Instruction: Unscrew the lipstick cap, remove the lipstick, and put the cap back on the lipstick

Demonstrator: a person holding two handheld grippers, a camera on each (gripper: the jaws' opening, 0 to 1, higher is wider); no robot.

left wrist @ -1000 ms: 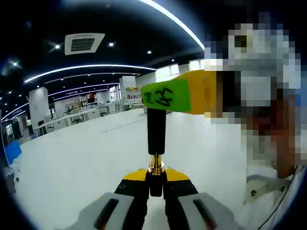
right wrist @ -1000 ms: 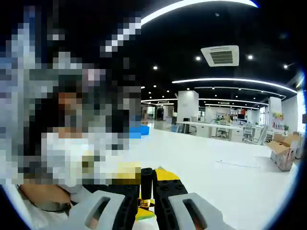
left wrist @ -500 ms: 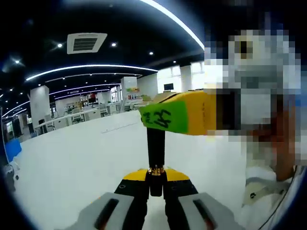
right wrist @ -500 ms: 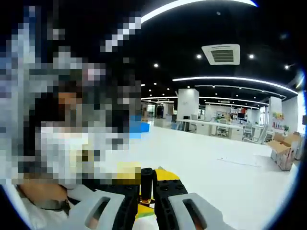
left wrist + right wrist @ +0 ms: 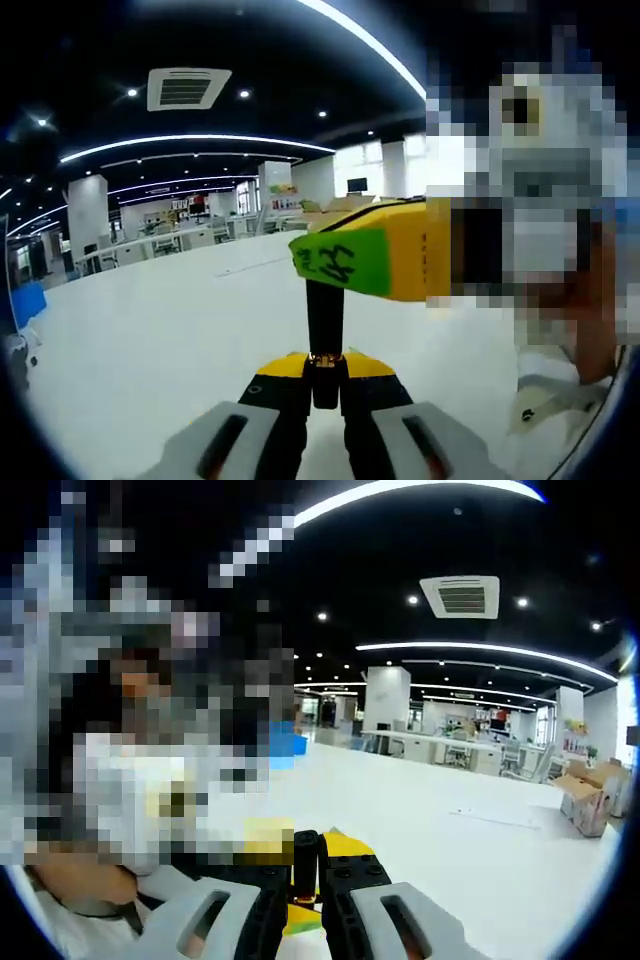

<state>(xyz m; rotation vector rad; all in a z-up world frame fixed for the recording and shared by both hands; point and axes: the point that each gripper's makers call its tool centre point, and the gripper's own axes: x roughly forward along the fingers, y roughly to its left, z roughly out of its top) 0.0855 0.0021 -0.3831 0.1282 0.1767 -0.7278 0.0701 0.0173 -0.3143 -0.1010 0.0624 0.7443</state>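
Observation:
In the left gripper view my left gripper is shut on the lipstick's black base, which has a thin gold ring just above the jaws. The black cap stands straight up from that ring. My right gripper, yellow with a green label, comes in from the right and is shut on the cap's top. In the right gripper view my right gripper is shut on the same black cap, with a bit of gold below it.
A wide white table lies under both grippers. The person holding them is close by, at the right of the left gripper view and the left of the right gripper view. Cardboard boxes and office desks stand far behind.
The right gripper has brought the cap down along the lipstick. The gold stem that showed between cap and base has shrunk to a thin ring. The left gripper has held still.

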